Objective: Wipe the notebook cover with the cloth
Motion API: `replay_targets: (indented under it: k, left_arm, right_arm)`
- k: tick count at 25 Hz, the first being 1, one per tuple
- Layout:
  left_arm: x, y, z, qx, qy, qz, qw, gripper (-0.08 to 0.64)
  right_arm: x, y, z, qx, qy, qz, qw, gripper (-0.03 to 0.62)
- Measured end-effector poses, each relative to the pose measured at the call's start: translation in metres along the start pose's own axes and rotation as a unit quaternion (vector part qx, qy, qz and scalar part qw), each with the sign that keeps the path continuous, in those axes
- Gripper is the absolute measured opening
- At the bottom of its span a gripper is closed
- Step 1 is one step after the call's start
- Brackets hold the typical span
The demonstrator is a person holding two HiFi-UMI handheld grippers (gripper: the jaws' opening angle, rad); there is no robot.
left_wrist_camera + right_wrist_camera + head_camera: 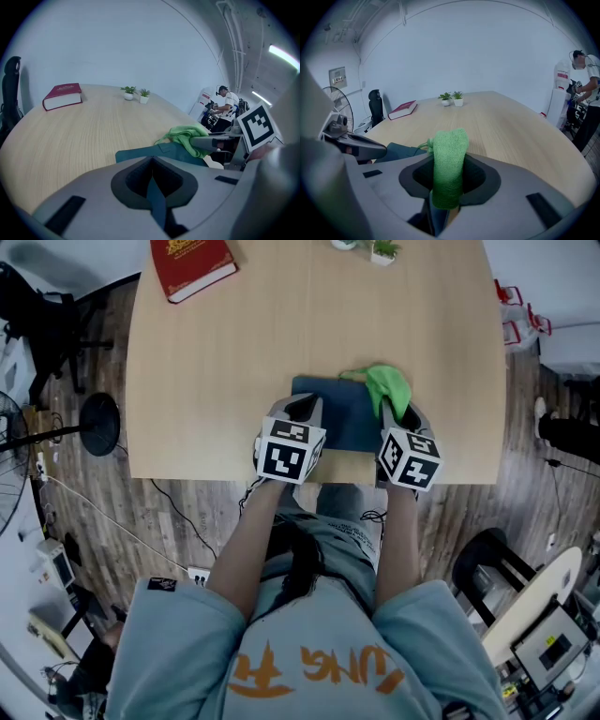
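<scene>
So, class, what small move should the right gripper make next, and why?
Probably lower the right gripper so the green cloth presses flat on the notebook cover, ready to sweep left. Its jaws are shut on the cloth, which sits bunched at the notebook's far right corner; the left gripper, jaws together, is at the left edge.

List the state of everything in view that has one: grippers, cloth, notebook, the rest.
notebook: closed, flat on the table, near edge.
cloth: bunched, one end pinched, the rest on the notebook's far right corner.
left gripper: shut, empty, over the notebook's left edge.
right gripper: shut on the cloth.
red book: closed, flat, far left corner.
potted plants: upright, far edge.
</scene>
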State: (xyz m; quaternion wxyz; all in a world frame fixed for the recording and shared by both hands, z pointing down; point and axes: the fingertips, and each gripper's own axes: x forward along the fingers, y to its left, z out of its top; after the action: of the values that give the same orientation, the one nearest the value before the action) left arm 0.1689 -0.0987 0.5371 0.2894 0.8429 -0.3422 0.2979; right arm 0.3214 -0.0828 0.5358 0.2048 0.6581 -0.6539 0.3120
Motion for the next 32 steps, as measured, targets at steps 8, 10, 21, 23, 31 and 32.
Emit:
replay_targets:
  k: [8, 10, 21, 23, 31, 32]
  left_arm:
    - [0.005, -0.011, 0.021, 0.006, -0.015, -0.007, 0.9998, 0.02]
    - [0.003, -0.013, 0.031, 0.01, -0.025, -0.008, 0.9996, 0.02]
    - [-0.048, 0.013, 0.116, 0.018, -0.132, 0.017, 0.991, 0.02]
    - [-0.063, 0.021, 0.13, 0.023, -0.151, 0.026, 0.9879, 0.02]
    - [-0.155, 0.047, 0.209, 0.037, -0.274, 0.068, 0.9588, 0.02]
    - [-0.168, 0.049, 0.219, 0.043, -0.29, 0.074, 0.9533, 0.02]
  right_arm:
    - [-0.008, -0.024, 0.008, -0.001, -0.003, -0.022, 1.0, 0.109]
    - [-0.011, -0.027, 0.016, -0.004, -0.01, -0.026, 1.0, 0.109]
    - [-0.035, 0.003, 0.108, -0.029, -0.104, -0.006, 0.994, 0.109]
    - [-0.042, 0.012, 0.128, -0.033, -0.126, -0.001, 0.991, 0.109]
    - [-0.071, 0.058, 0.212, -0.066, -0.211, 0.029, 0.975, 0.109]
    - [-0.077, 0.065, 0.224, -0.071, -0.224, 0.034, 0.971, 0.109]
